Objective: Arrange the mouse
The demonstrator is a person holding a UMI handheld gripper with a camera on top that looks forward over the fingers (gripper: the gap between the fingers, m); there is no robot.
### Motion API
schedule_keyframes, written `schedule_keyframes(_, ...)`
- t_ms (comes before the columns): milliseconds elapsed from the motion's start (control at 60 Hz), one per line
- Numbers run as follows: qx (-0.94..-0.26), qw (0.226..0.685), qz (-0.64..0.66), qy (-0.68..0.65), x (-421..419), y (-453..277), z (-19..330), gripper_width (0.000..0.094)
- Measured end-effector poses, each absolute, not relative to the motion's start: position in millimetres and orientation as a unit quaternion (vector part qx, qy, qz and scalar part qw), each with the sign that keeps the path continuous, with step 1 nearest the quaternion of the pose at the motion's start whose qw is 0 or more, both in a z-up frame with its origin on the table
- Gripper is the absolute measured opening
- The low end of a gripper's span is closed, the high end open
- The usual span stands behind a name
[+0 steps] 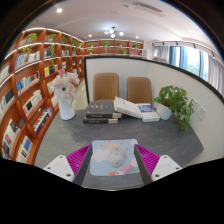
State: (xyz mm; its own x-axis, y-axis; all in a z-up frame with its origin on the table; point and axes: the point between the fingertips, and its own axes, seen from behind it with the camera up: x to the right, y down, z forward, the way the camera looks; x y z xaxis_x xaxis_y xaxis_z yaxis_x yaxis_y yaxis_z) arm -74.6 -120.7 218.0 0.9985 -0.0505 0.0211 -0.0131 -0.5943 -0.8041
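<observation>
Apparently mouse unseen — mouse pad (113,157) between open jaws.

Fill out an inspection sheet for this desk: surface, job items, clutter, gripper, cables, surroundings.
Surface: grey table, set against a white partition.
Job's things: no mouse seen; a pale mouse mat lies just ahead of the fingers, partly between them.
Clutter: stack of books, open book, potted plant, white bouquet.
Gripper: gripper open, nothing held; pink pads on the inner faces.
Cables: nothing seen.
Surroundings: wooden bookshelves beside the table, two chairs behind the partition, windows beyond.
</observation>
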Motion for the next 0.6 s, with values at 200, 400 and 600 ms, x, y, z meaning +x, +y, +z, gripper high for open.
schedule_keyframes(200, -0.883, 0.469, -0.02, 0.016, -89, -146, 237, 0.084)
schedule_keyframes(400, -0.873, 0.487, -0.014, 0.02, -94, -155, 247, 0.0841)
schedule_keyframes(600, -0.871, 0.491, -0.012, 0.024, -94, -161, 245, 0.0838)
